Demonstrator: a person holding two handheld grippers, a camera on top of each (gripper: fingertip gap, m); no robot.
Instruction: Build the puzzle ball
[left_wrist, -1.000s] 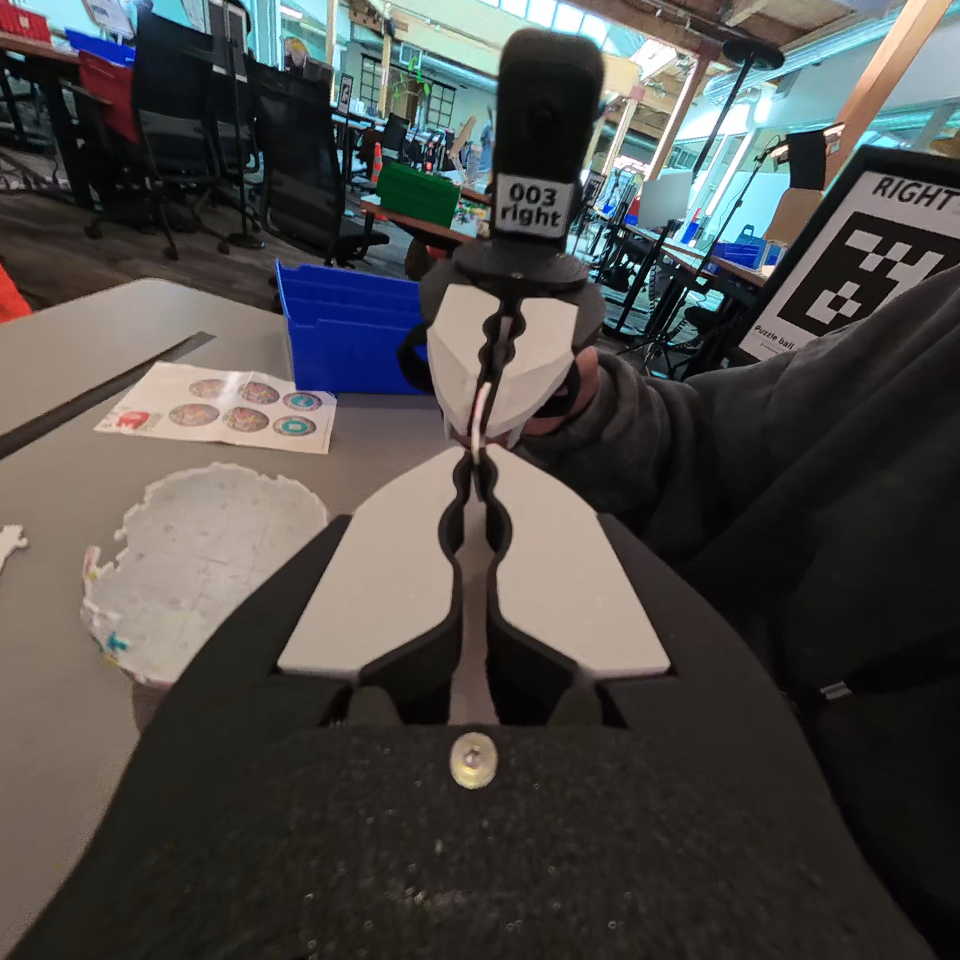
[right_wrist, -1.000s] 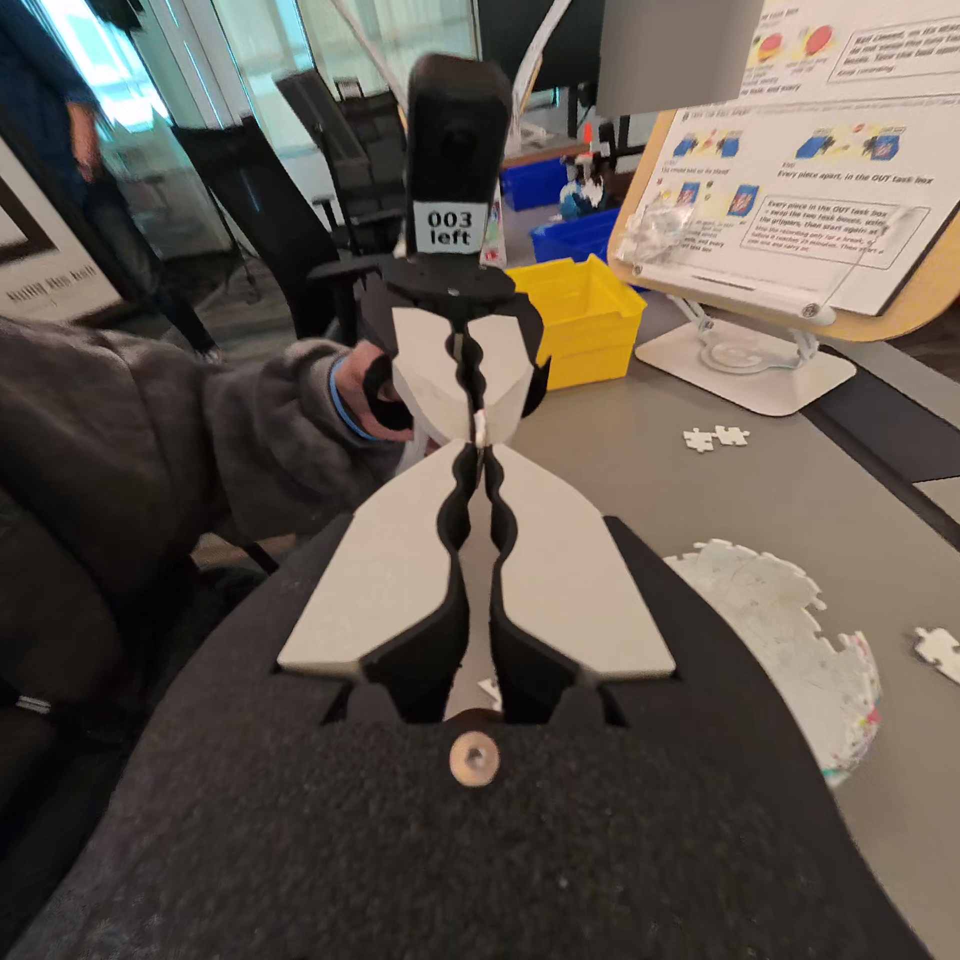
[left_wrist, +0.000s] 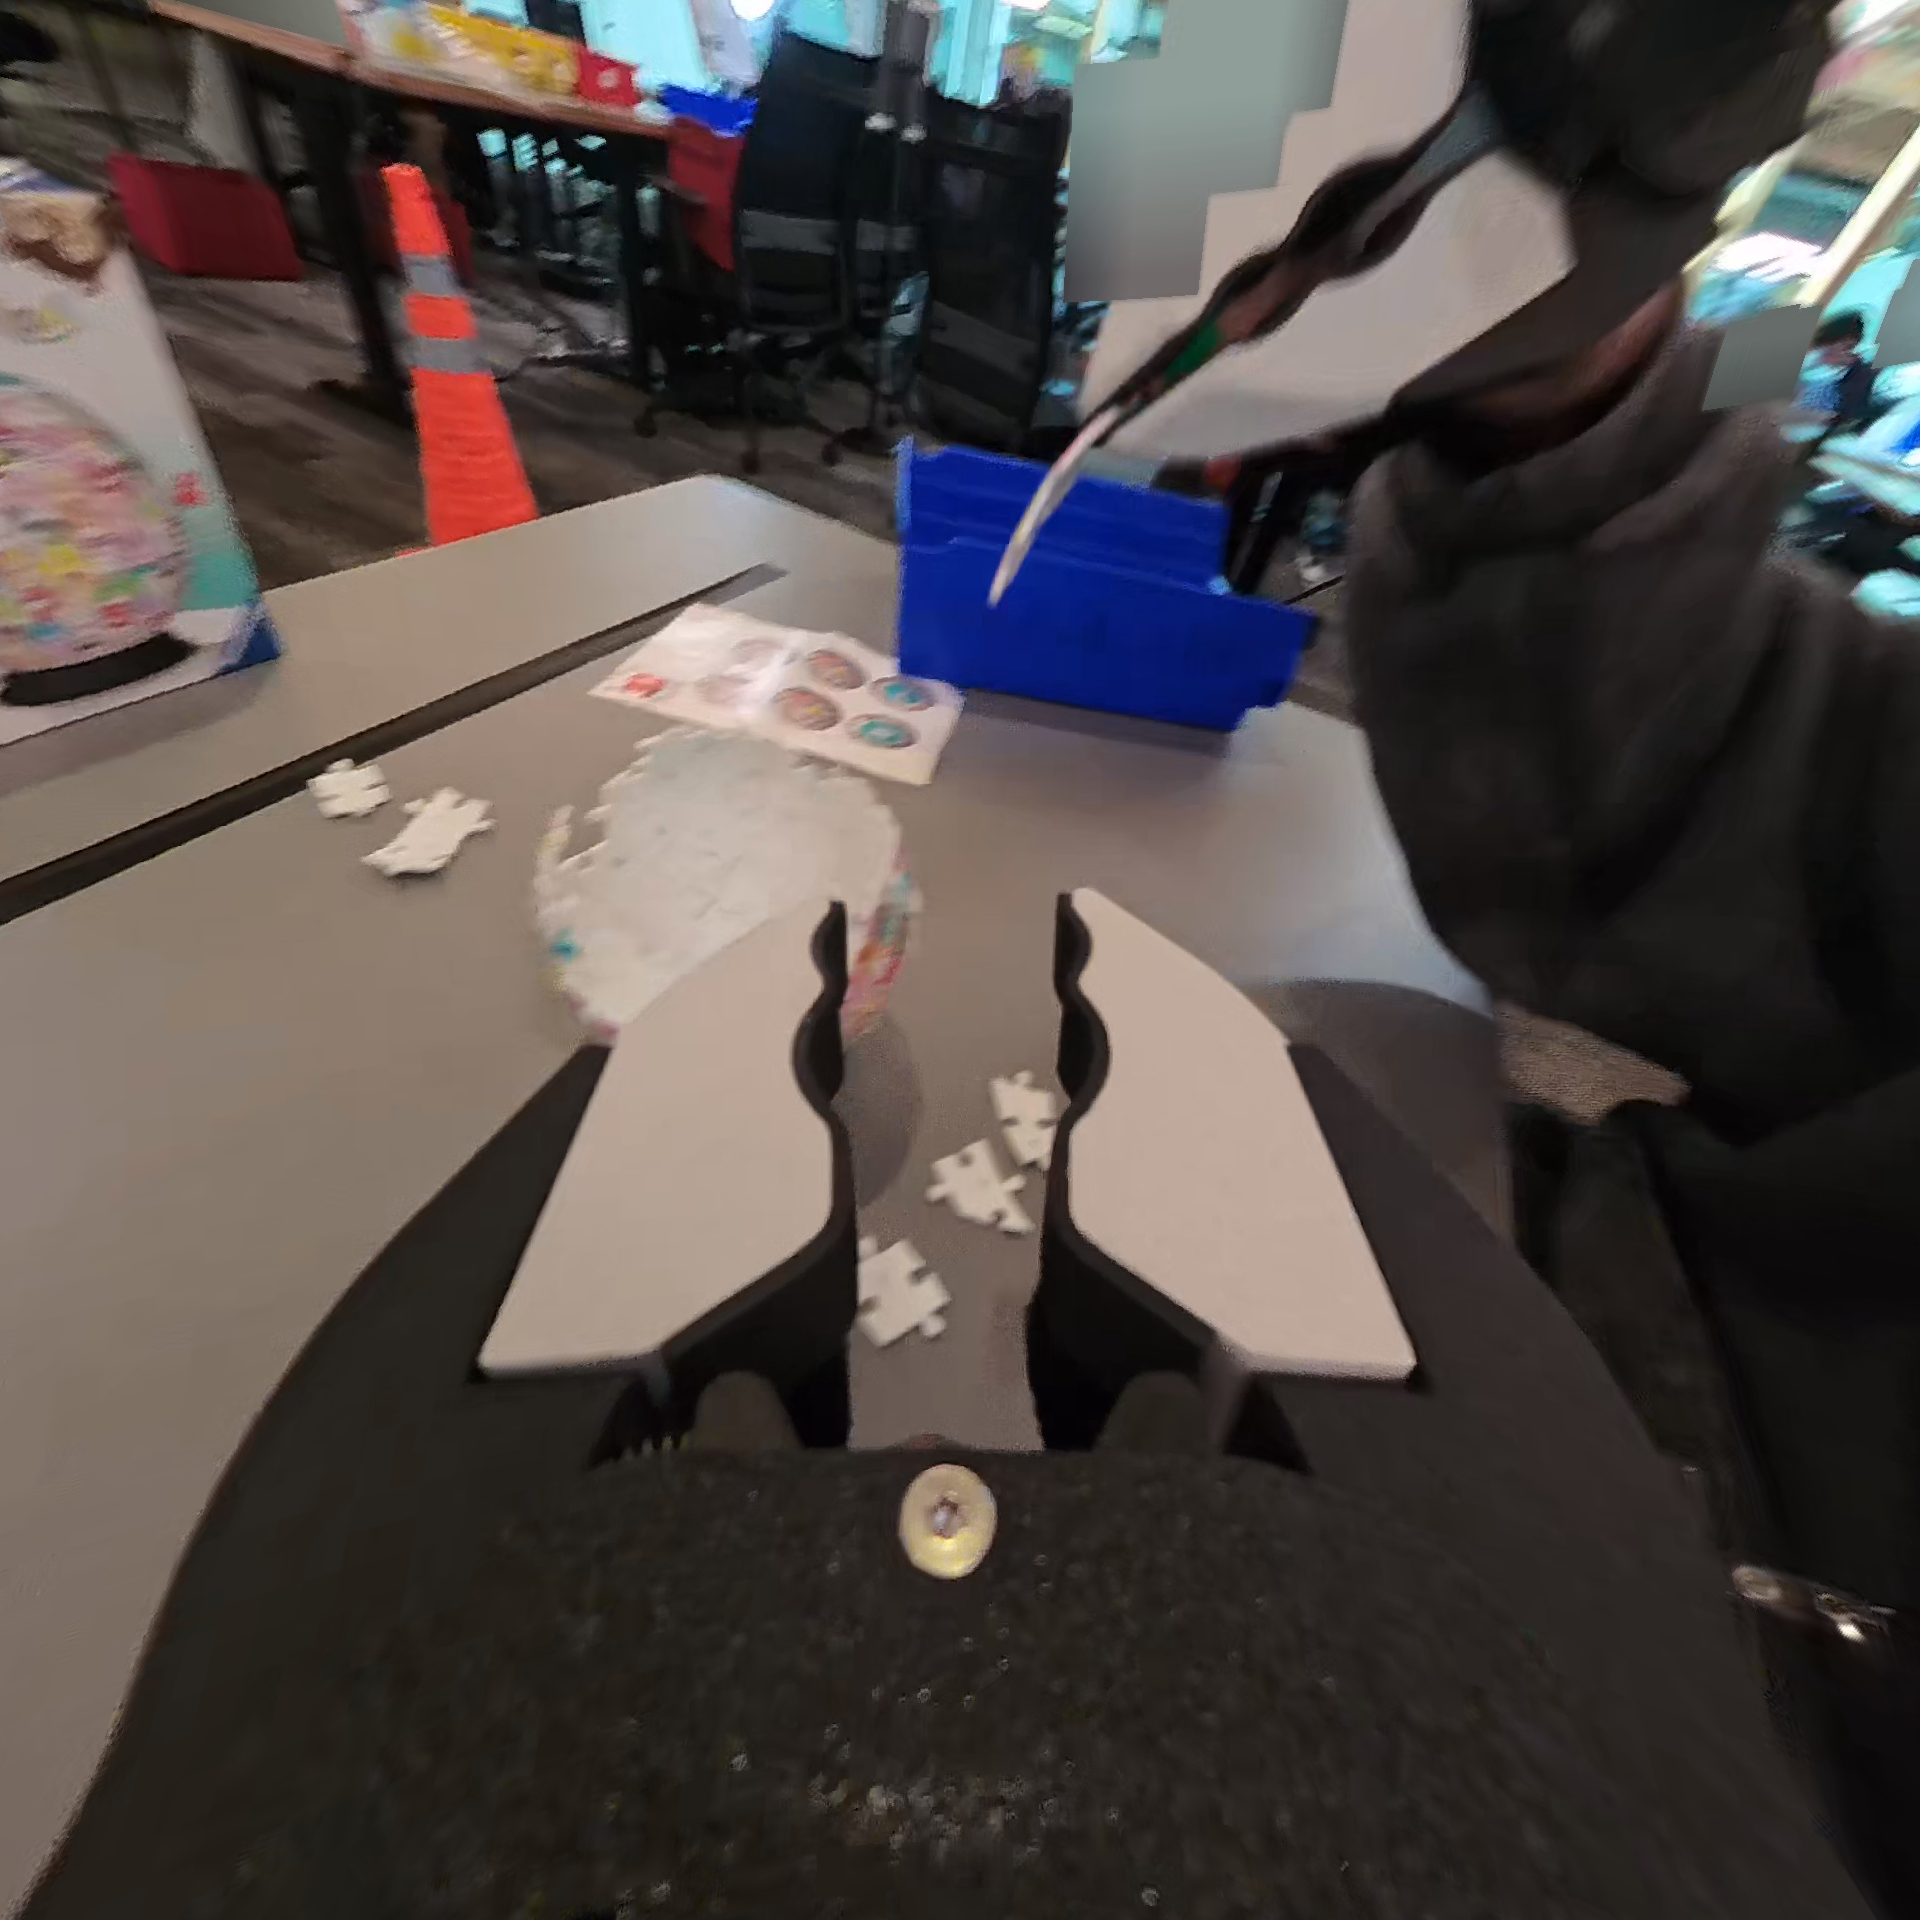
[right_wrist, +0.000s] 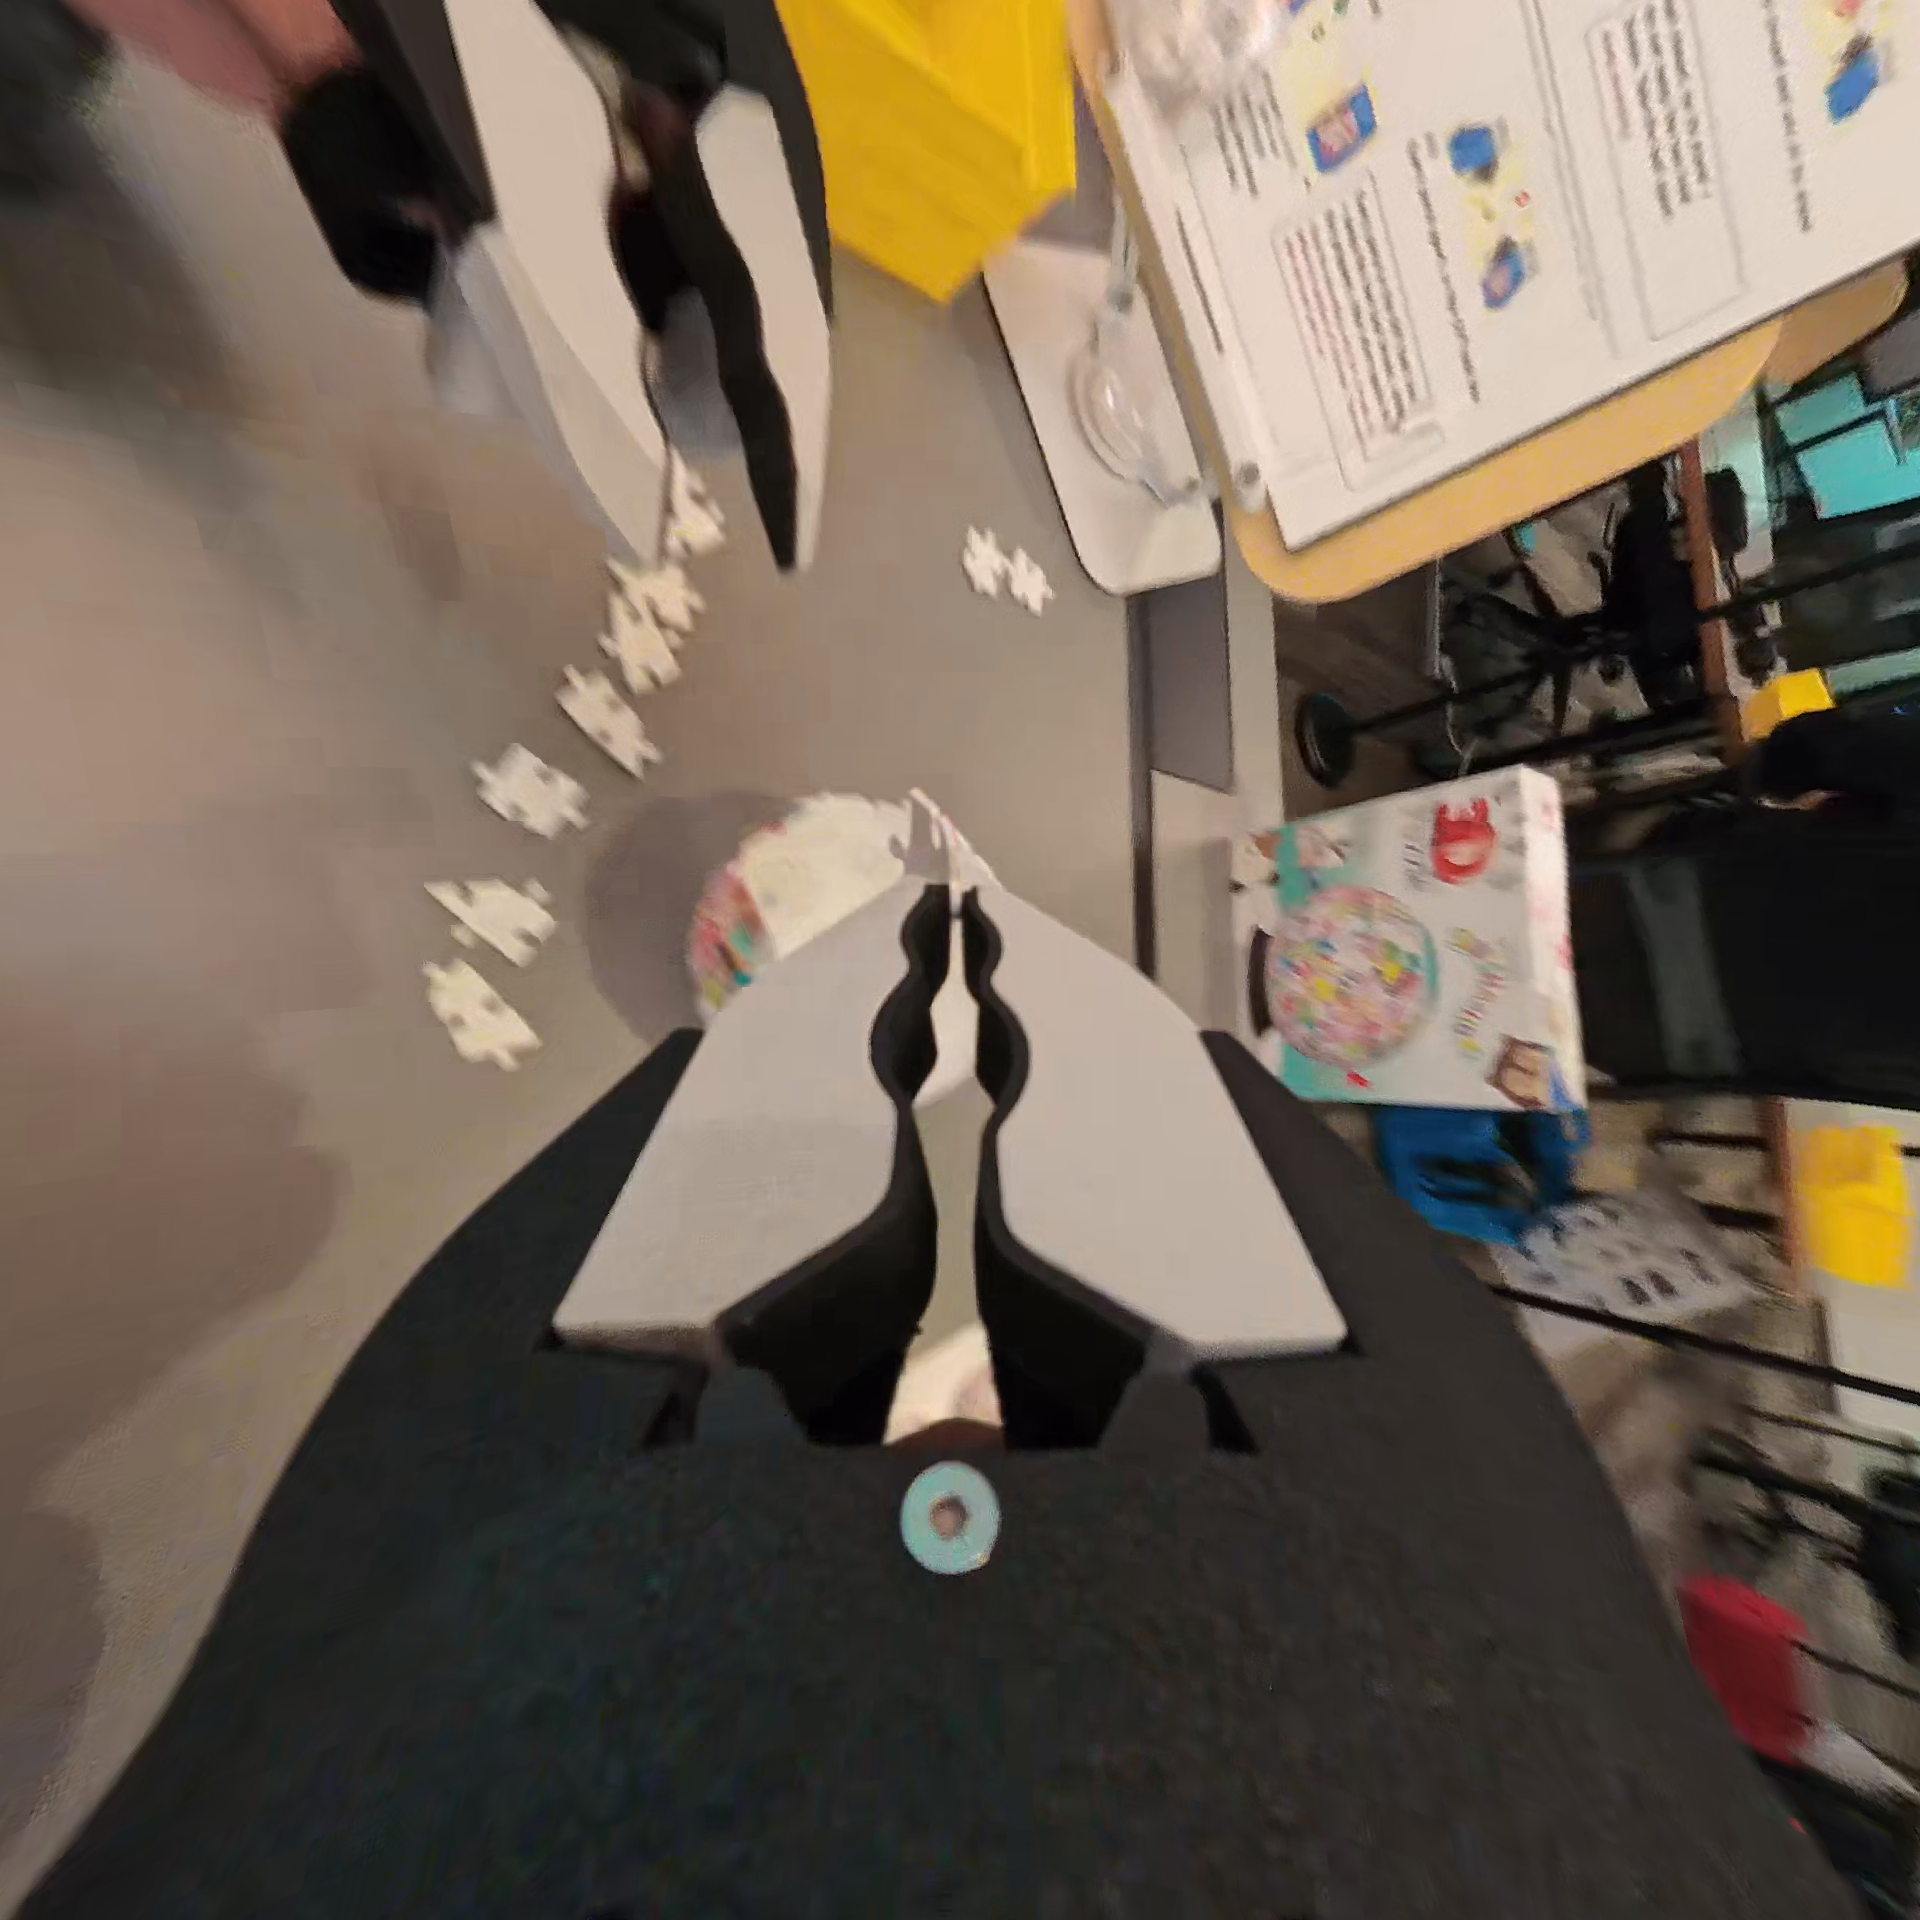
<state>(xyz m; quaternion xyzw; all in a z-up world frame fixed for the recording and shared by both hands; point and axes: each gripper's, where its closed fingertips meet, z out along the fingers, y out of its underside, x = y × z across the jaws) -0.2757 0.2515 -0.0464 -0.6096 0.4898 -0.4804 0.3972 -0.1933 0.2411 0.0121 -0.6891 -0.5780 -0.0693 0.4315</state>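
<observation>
Below the left gripper (left_wrist: 945, 914), whose two fingers stand wide apart and hold nothing, a grey counter (left_wrist: 208, 1091) carries the half-built puzzle ball (left_wrist: 717, 883). The ball is a bowl-shaped shell, white inside with a colourful outer skin, lying just beyond and slightly left of that gripper's fingertips. Three loose white puzzle pieces (left_wrist: 982, 1184) lie on the counter in the gap between its fingers, and two more (left_wrist: 426, 831) lie farther left near a dark seam in the counter.

From the right wrist view, the right gripper (right_wrist: 951, 902) has its fingers pressed nearly together on a small white puzzle piece (right_wrist: 928, 831), pinched at the very tips. The piece sits just above the shell's jagged rim (right_wrist: 821, 862), which lies directly beyond the fingertips; whether piece and rim touch cannot be told because of blur. A trail of loose white pieces (right_wrist: 530, 795) runs across the counter to the left of the shell.

Behind the shell lie a printed sheet with round pictures (left_wrist: 779, 696) and a blue bin (left_wrist: 1081, 634). A puzzle box (right_wrist: 1423, 956) stands to the shell's right in the right wrist view, with a yellow bin (right_wrist: 925, 135) and an instruction board on a stand (right_wrist: 1455, 260) farther back.
</observation>
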